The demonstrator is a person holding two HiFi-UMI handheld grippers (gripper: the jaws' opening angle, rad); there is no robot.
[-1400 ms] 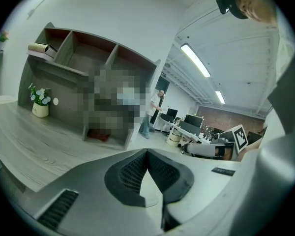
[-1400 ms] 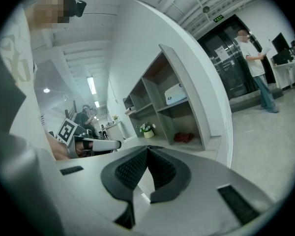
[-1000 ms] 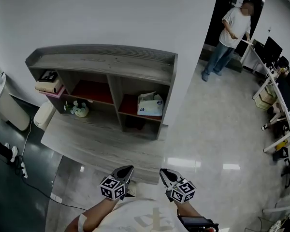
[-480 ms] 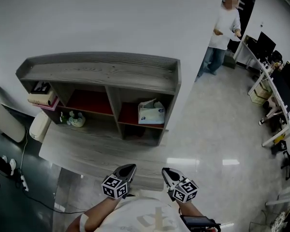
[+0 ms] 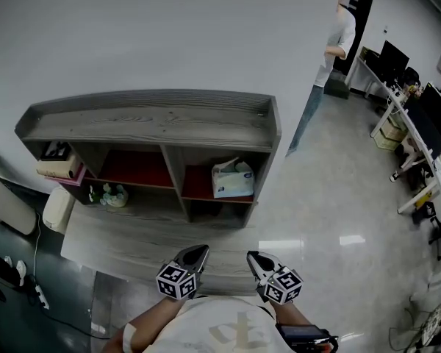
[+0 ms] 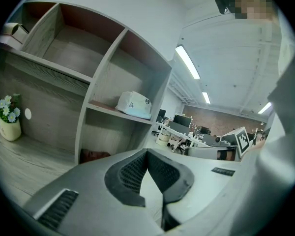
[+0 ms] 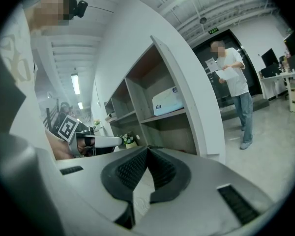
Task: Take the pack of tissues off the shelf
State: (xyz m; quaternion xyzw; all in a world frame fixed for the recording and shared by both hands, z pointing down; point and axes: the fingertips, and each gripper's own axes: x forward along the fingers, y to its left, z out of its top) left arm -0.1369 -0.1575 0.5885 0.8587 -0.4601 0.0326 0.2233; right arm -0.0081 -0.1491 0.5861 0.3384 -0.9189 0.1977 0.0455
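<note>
A white and pale blue pack of tissues (image 5: 232,179) lies in the right-hand middle compartment of a grey wooden shelf unit (image 5: 154,116); it also shows as the pack (image 6: 133,104) in the left gripper view and the pack (image 7: 167,101) in the right gripper view. My left gripper (image 5: 199,251) and right gripper (image 5: 253,257) are held close to my body, well short of the shelf. Both are shut with nothing between their jaws. The left gripper (image 6: 147,152) and right gripper (image 7: 148,149) have their tips touching.
A small vase of flowers (image 5: 112,195) stands on the low wooden platform (image 5: 132,237). A box (image 5: 59,169) sits in the upper left compartment. A white bin (image 5: 57,207) stands left of the unit. A person (image 5: 331,46) stands by the wall corner, desks with monitors (image 5: 419,123) at right.
The view has drawn closer to the shelf, which now sits lower and nearer in the head view. The person at the back has moved partly behind the wall corner. Both grippers stay shut.
</note>
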